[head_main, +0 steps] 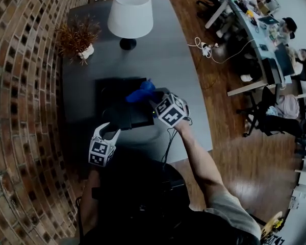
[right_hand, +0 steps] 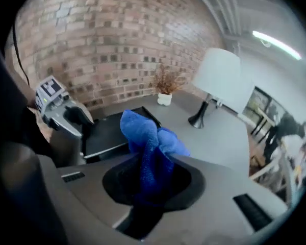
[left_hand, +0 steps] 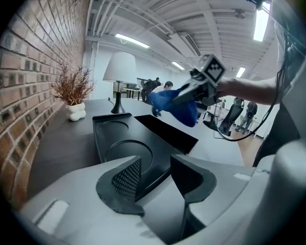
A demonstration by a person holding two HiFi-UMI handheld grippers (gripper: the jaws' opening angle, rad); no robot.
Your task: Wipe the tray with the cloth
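We count one tray [head_main: 112,90] and one cloth [head_main: 141,92]. The left gripper [head_main: 108,130] clamps the tray's edge. The right gripper [head_main: 154,100], tilted downward, pinches the cloth.

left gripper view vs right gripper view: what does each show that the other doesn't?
Left gripper view only: the left tool shut on the tray's near edge, and the right tool seen from outside, raised above the tray. Right gripper view only: the blue cloth pinched between the right tool's jaws, and the left tool seen from outside. Both: tray, cloth, lamp, potted plant, brick wall.
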